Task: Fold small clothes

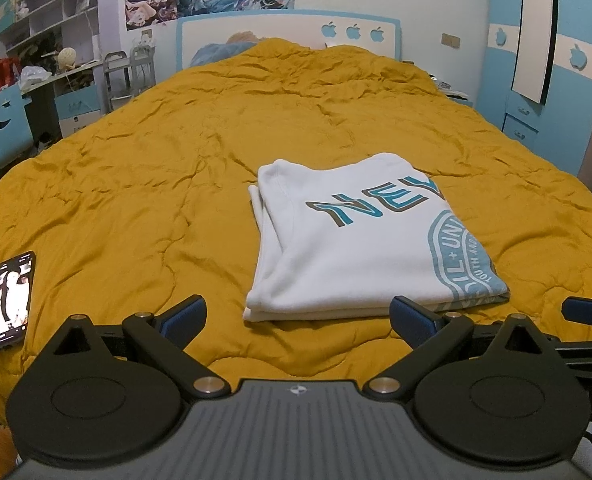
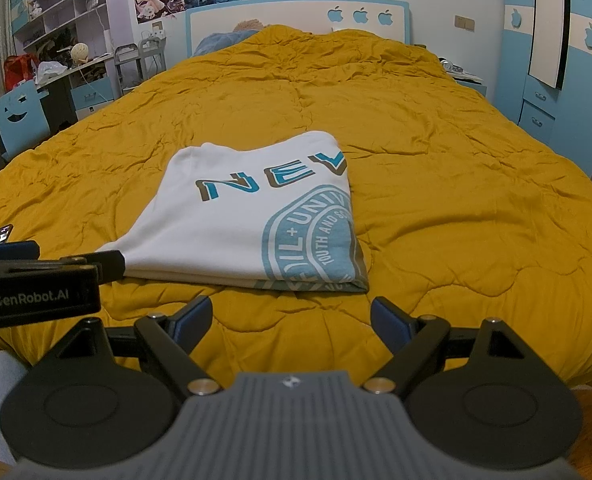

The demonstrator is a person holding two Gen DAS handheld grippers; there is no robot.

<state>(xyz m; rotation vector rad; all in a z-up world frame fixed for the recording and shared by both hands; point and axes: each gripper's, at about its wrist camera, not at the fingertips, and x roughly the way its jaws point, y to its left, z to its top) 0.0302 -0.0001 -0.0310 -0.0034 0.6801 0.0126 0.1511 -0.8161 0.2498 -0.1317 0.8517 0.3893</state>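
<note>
1. Left wrist view: my left gripper (image 1: pixel 298 312) stands with its jaws spread wide and nothing between them, poised just short of the near edge of the white T-shirt (image 1: pixel 356 240).

2. That T-shirt lies folded into a tidy rectangle on the mustard-yellow quilt (image 1: pixel 156 168), stacked layers showing along its near edge, with teal lettering and a round teal emblem facing up.

3. My right gripper (image 2: pixel 292 316) is likewise wide and empty, just in front of the T-shirt's near right corner and not touching it.

4. From the right wrist view, my left gripper sits at the T-shirt's near left corner; whether a fingertip brushes the cloth there I can't quite tell, since the black body hides the contact.

5. A smartphone (image 1: pixel 10 300) with a lit screen lies well to the left of the T-shirt, out of the way.

6. I judge the folding of this garment to be essentially done: edges line up and no sleeve hangs loose.

7. What comes next, as I see it, is either a final halving, which would need both jaws pinching the near corners together and carrying them to the far edge evenly, or moving clear for another garment.
</note>
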